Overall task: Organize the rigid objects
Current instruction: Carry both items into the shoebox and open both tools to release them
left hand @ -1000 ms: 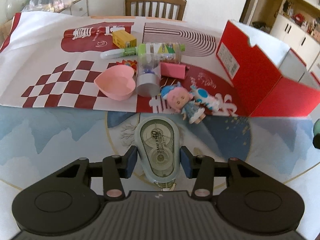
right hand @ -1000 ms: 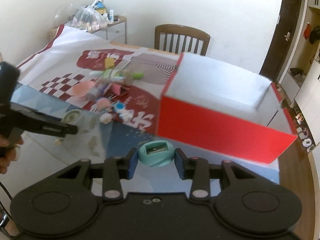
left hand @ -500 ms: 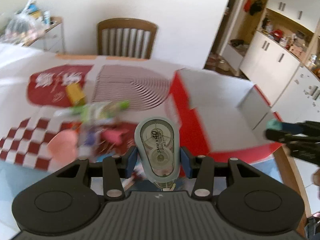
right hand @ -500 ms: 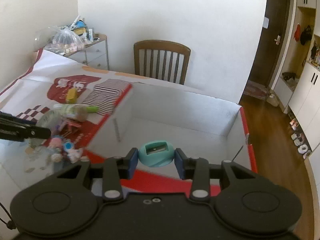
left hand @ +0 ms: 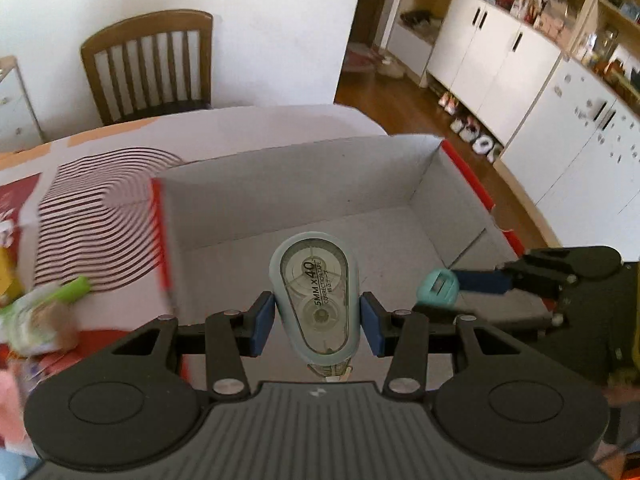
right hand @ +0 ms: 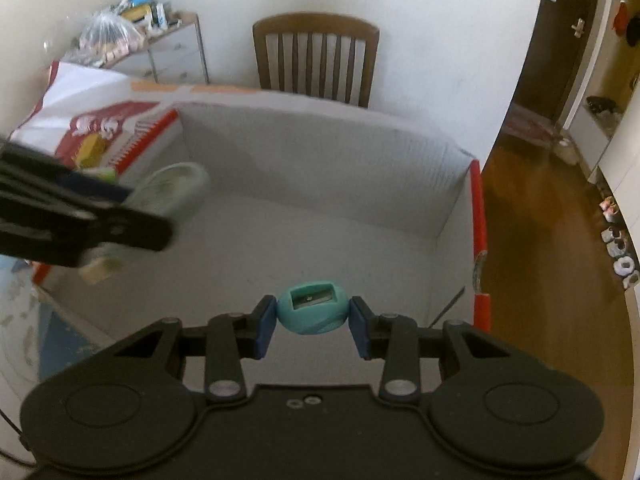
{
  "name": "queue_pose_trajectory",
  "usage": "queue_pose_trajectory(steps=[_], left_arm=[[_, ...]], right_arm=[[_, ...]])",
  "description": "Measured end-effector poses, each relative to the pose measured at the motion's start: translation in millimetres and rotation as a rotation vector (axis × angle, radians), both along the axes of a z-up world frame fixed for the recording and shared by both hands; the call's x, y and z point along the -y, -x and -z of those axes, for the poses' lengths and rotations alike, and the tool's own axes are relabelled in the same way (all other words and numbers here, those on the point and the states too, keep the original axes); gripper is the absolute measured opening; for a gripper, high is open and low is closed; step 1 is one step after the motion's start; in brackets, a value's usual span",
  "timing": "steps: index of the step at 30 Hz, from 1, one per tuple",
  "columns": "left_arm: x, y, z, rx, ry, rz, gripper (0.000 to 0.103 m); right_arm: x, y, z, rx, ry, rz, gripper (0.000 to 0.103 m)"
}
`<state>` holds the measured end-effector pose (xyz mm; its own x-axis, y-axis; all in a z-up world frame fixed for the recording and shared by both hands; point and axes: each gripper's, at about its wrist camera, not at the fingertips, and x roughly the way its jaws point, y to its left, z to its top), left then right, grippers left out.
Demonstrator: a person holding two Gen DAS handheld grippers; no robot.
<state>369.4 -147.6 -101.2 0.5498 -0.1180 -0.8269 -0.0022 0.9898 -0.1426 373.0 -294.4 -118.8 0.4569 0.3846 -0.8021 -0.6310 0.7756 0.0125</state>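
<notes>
Pale blue-grey oval plastic correction tape dispenser (left hand: 315,303) clamped in left gripper (left hand: 317,323), small teal rounded plastic pencil sharpener (right hand: 312,313) clamped in right gripper (right hand: 312,327), both over open red cardboard box with matte white inside (right hand: 360,184), box floor bare.

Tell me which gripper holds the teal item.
The right gripper: it clamps the teal pencil sharpener. The left gripper holds the larger, pale correction tape dispenser.

Bare box floor (right hand: 340,240) below, walled by upright sides
</notes>
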Motion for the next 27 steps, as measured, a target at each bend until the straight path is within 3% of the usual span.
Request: queue_pose_trajectory(steps=[10, 20, 23, 27], left_arm=[[27, -49, 54, -0.153, -0.043, 0.015, 0.046], [33, -70, 80, -0.286, -0.039, 0.019, 0.046], [32, -71, 85, -0.313, -0.039, 0.015, 0.046], [31, -74, 81, -0.283, -0.033, 0.009, 0.045]], right_arm=[[-7, -16, 23, -0.092, 0.083, -0.046, 0.038], [-11, -20, 32, -0.145, 0.143, -0.043, 0.038], [-11, -21, 32, -0.148, 0.138, -0.038, 0.04], [-8, -20, 32, -0.155, 0.136, -0.031, 0.046]])
